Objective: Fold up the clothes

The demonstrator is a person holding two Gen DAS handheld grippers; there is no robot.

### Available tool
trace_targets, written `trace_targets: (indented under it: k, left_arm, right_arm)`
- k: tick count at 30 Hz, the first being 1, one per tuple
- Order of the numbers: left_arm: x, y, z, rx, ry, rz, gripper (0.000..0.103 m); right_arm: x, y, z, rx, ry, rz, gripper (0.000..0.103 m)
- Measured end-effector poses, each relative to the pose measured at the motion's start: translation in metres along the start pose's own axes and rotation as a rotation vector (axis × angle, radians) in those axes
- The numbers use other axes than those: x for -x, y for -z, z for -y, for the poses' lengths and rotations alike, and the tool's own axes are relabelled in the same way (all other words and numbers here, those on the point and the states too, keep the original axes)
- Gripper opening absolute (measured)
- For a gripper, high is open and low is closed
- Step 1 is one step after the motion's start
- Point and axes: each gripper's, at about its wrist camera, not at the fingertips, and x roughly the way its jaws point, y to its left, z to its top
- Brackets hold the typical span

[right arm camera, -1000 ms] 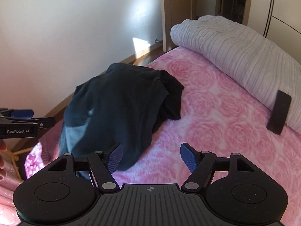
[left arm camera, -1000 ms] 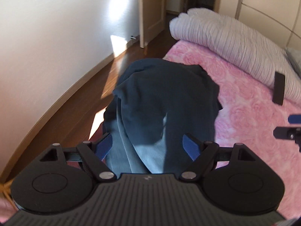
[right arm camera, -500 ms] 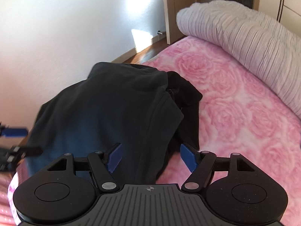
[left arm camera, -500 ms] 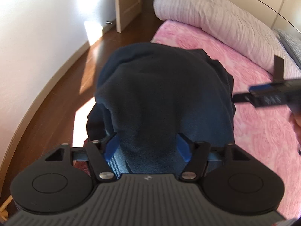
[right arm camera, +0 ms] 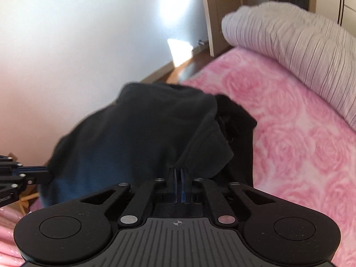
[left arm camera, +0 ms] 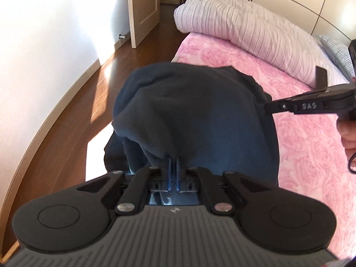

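Note:
A dark navy fleece garment [left arm camera: 195, 111] lies bunched at the left edge of the pink rose-patterned bed [left arm camera: 307, 138], partly hanging over the side toward the floor. My left gripper [left arm camera: 173, 162] is shut on the garment's near edge, its blue pads pressed together on the cloth. In the right wrist view the same garment [right arm camera: 138, 133] fills the middle, and my right gripper [right arm camera: 178, 173] is shut on a fold of it near a seam. The right gripper also shows from the side in the left wrist view [left arm camera: 311, 104], touching the garment's right edge. The left gripper's tip [right arm camera: 24, 173] shows at the right view's left edge.
A rolled striped white duvet [left arm camera: 255, 24] lies along the far side of the bed. A dark flat object [left arm camera: 321, 75] leans against it. A wooden floor [left arm camera: 73, 120], white wall and open door [left arm camera: 142, 9] lie to the left. A hand [left arm camera: 347, 131] holds the right gripper.
Both grippers went from wide open to shut on the garment's near edge. Both cameras moved in closer to the cloth, which now bunches up between them.

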Motion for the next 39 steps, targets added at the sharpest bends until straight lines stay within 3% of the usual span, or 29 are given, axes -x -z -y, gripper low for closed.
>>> trace_targets:
  k: [6,10,11,14,16,17,19,22,25,27,29,31,32,33,36,39]
  left_arm:
    - [0.039,0.003,0.016,-0.068,0.041,0.072,0.0]
    - [0.043,0.017,0.031,-0.116,0.044,0.063,0.0]
    - [0.039,0.02,0.032,-0.114,0.026,0.056,0.008]
    - [0.026,0.024,0.028,-0.072,-0.015,0.039,0.045]
    - [0.017,0.025,0.022,-0.038,-0.02,0.035,0.046]
    - [0.012,0.023,0.018,-0.019,-0.019,0.033,0.046]
    - [0.0,0.019,0.009,0.015,-0.008,0.023,0.046]
    - [-0.02,0.014,-0.005,0.056,-0.006,0.002,0.044]
    - [-0.032,0.008,-0.019,0.091,0.041,-0.011,0.04]
    - [-0.034,0.007,-0.022,0.083,0.057,-0.019,0.026]
    - [-0.036,0.006,-0.025,0.076,0.071,-0.025,0.018]
    - [-0.034,0.007,-0.027,0.082,0.081,-0.019,0.013]
    - [-0.032,0.008,-0.029,0.094,0.091,-0.014,0.012]
    - [-0.031,0.008,-0.031,0.109,0.099,-0.01,0.011]
    - [-0.019,0.009,-0.033,0.133,0.11,0.009,0.008]
    - [0.003,0.004,-0.027,0.126,0.112,0.05,0.008]
  right_arm:
    - [0.063,-0.009,-0.008,-0.033,-0.055,0.113,0.0]
    - [0.086,0.008,-0.009,-0.014,-0.038,0.094,0.0]
    - [0.086,0.014,-0.007,-0.009,-0.028,0.073,0.0]
    - [0.073,0.027,-0.001,-0.004,0.016,0.003,0.0]
    - [0.063,0.032,0.001,-0.001,0.042,-0.019,0.018]
    - [0.058,0.034,0.0,0.003,0.046,-0.014,0.05]
    - [0.049,0.036,0.0,0.004,0.043,0.0,0.078]
    - [0.031,0.032,-0.001,-0.001,0.003,-0.011,0.078]
    - [0.005,0.022,-0.001,-0.016,-0.01,-0.02,0.078]
    - [-0.009,0.016,-0.002,-0.02,-0.008,-0.032,0.078]
    - [-0.01,0.015,-0.005,-0.013,-0.012,-0.033,0.078]
    - [-0.011,0.014,-0.009,-0.005,-0.017,-0.034,0.054]
    - [-0.011,0.014,-0.01,-0.002,-0.019,-0.035,0.029]
    - [-0.011,0.013,-0.012,0.002,-0.021,-0.036,0.011]
    - [-0.013,0.012,-0.018,0.013,-0.028,-0.038,0.005]
    - [0.018,0.004,-0.02,0.0,-0.045,0.013,0.004]
